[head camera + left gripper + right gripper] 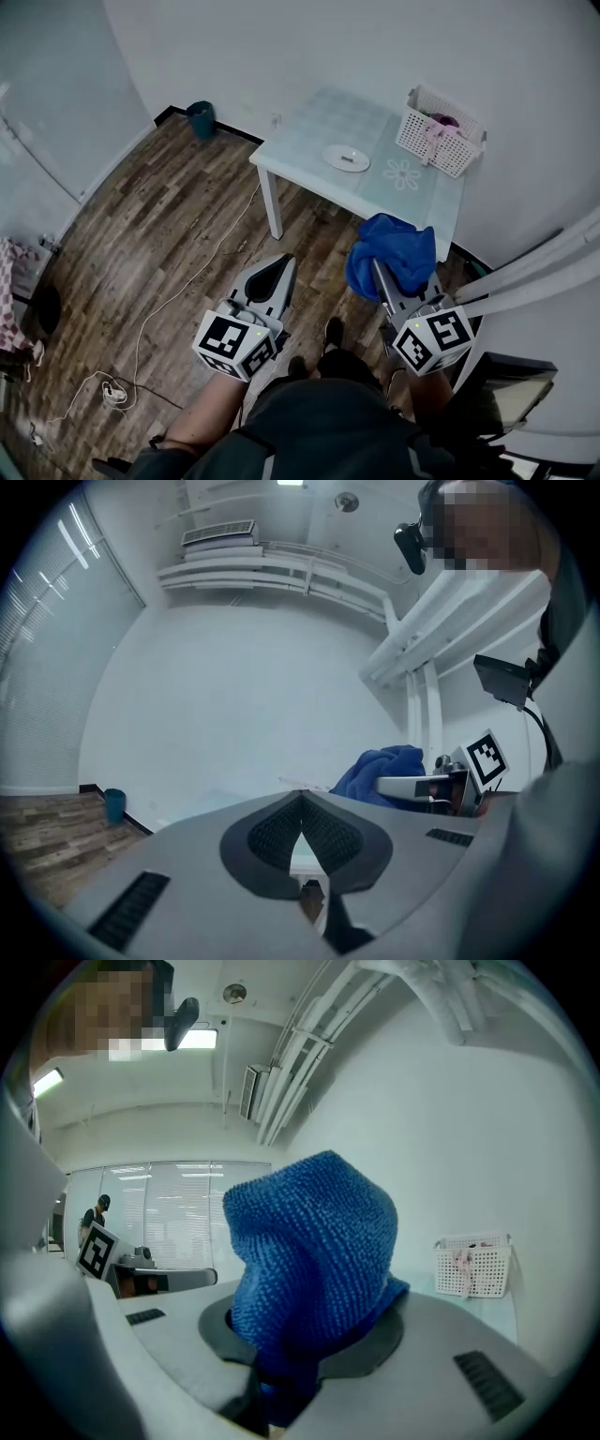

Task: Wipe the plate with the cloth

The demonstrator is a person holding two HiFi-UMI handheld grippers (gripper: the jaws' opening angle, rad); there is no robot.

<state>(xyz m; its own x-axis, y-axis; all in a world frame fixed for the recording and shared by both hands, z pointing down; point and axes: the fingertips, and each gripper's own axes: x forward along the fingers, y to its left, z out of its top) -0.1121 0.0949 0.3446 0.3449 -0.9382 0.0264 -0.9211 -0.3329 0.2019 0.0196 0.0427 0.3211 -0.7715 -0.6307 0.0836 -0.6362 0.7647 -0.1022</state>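
Note:
A white plate [346, 158] lies on the pale table [309, 131], well ahead of both grippers. My right gripper [378, 269] is shut on a bunched blue cloth [392, 253], held in the air near the table's front edge. In the right gripper view the blue cloth [309, 1269] stands up from between the jaws and fills the middle. My left gripper [284, 265] hangs over the wooden floor, left of the right one, jaws closed with nothing between them. The left gripper view shows its pads [272, 834] meeting at the tips and the blue cloth [380, 771] off to the right.
A white slatted basket [437, 131] with a few items stands at the table's far right corner. A teal bin [201, 119] sits by the wall at the left. White cables [159, 309] run across the wooden floor. A wall closes in behind the table.

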